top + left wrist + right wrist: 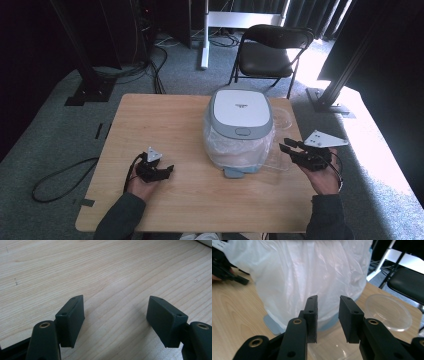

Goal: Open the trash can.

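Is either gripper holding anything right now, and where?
No. The left gripper is open over bare table; the right gripper is empty, facing the bagged bin.

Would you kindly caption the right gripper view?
Right gripper, jaws narrowly apart, faces the bag-lined bin; clear bowl beside it.

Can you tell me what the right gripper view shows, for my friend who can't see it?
The right gripper points its two black jaws, a little apart with nothing between them, at a small bin lined with a white plastic bag on a wooden table. A clear plastic bowl sits to the right, and the other gripper shows at far left.
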